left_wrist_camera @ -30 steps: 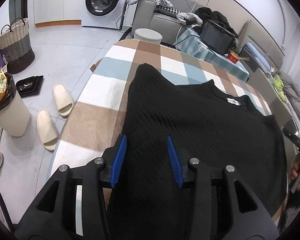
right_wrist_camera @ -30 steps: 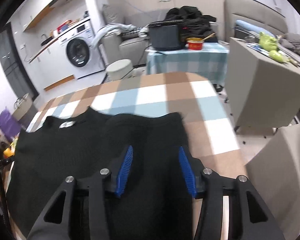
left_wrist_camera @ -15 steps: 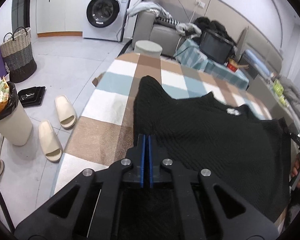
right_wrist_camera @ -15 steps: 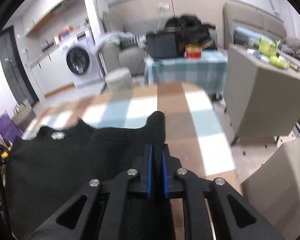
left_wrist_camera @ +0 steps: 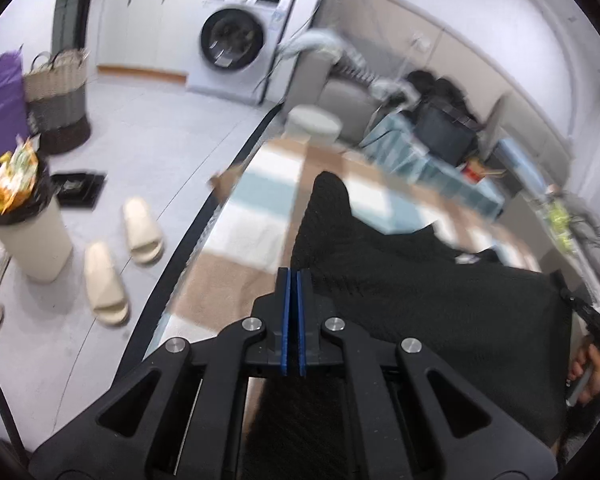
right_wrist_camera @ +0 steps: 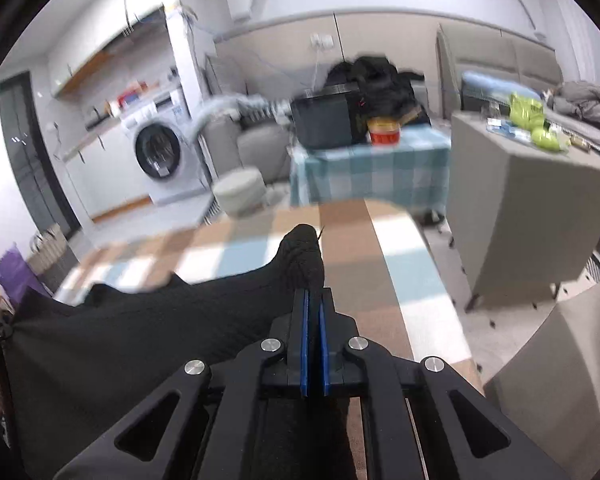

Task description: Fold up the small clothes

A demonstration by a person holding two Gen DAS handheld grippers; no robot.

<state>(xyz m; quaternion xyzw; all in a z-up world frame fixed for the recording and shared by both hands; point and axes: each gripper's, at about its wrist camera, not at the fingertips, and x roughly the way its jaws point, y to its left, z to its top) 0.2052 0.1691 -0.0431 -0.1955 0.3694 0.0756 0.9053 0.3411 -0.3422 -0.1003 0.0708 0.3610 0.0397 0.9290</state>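
Two tools (left_wrist_camera: 293, 276) (right_wrist_camera: 314, 296) pinching black sweater (left_wrist_camera: 440, 304), no legible txt

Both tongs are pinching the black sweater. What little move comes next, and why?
Probably lift both edges a bit and carry them forward over the sweater. The left tongs and right tongs are each shut on the black sweater, which lies spread on the checked tablecloth, not yet folded.

table (left_wrist_camera: 236, 240): covered by a checked cloth in brown, white and pale blue, rounded far end toward 12 o'clock | on it: my black knit garment (left_wrist_camera: 440, 304), spread from 6 o'clock across to 3 o'clock in my left wrist view, one corner pulled up toward 12 | cloth bare at 9 and 12 o'clock
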